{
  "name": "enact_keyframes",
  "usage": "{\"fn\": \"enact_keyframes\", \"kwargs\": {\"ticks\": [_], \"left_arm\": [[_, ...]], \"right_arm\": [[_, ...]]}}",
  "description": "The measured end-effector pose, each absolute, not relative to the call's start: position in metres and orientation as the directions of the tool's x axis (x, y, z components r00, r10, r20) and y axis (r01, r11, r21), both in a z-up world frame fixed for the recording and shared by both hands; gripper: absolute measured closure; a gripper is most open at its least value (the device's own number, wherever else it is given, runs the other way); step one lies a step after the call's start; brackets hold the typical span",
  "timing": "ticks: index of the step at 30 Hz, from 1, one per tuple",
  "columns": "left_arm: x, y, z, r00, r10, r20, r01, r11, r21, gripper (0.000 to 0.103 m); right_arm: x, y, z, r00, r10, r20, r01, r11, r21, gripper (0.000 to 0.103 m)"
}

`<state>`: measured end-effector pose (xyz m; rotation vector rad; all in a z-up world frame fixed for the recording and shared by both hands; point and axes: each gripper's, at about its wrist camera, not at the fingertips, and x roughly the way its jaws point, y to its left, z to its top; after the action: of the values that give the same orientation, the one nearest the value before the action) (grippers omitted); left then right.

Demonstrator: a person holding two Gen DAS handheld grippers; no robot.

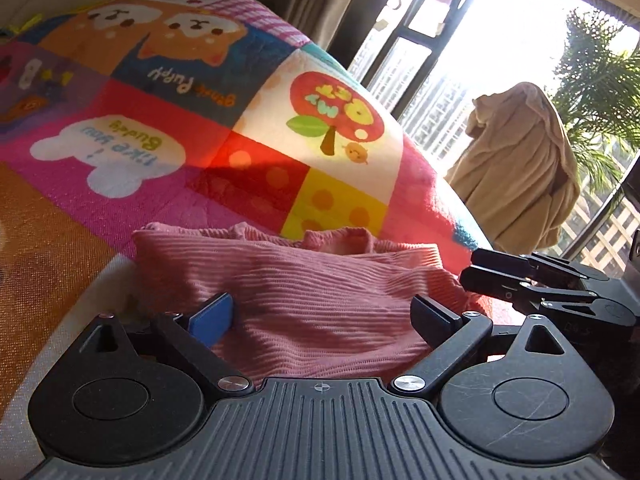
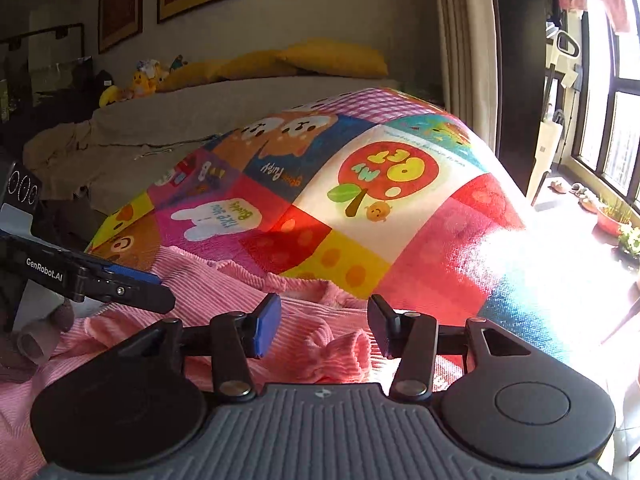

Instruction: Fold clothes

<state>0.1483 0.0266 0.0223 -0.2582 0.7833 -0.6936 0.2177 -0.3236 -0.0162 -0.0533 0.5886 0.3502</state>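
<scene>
Both tongs stand open over the pink ribbed garment (image 1: pixel 304 304): left tongs (image 1: pixel 324 316), right tongs (image 2: pixel 324 328); its near part is hidden behind them.

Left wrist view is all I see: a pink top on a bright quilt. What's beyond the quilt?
Observer: Yellow pillows at the far end of the bed.
Operator: Anything else up there?
Observer: A yellow plush toy beside them.
Operator: Is the other gripper gripping the top?
Observer: No. The right gripper has its fingers apart, with a sleeve cuff of the pink top lying between them.
</scene>
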Motion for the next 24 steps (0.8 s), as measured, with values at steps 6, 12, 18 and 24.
{"fn": "enact_keyframes", "kwargs": {"ticks": [6, 12, 18, 24], "left_arm": [[0.148, 0.042, 0.024, 0.508, -0.633, -0.584, 0.428, 0.774, -0.467, 0.005], [0.096, 0.076, 0.035, 0.502, -0.587, -0.635, 0.488, 0.799, -0.352, 0.005], [0.031, 0.095, 0.021, 0.469, -0.499, -0.728, 0.543, 0.814, -0.208, 0.005], [-0.006, 0.09, 0.015, 0.506, -0.347, -0.79, 0.596, 0.802, 0.03, 0.003]], "right_arm": [[0.243, -0.318, -0.055, 0.694, 0.266, -0.669, -0.321, 0.946, 0.044, 0.053], [0.191, -0.339, -0.015, 0.743, 0.259, -0.618, -0.356, 0.934, -0.037, 0.029], [0.124, -0.367, -0.021, 0.722, 0.172, -0.67, -0.307, 0.948, -0.088, 0.019], [0.088, -0.366, -0.052, 0.707, 0.021, -0.707, -0.318, 0.902, -0.291, 0.009]]}}
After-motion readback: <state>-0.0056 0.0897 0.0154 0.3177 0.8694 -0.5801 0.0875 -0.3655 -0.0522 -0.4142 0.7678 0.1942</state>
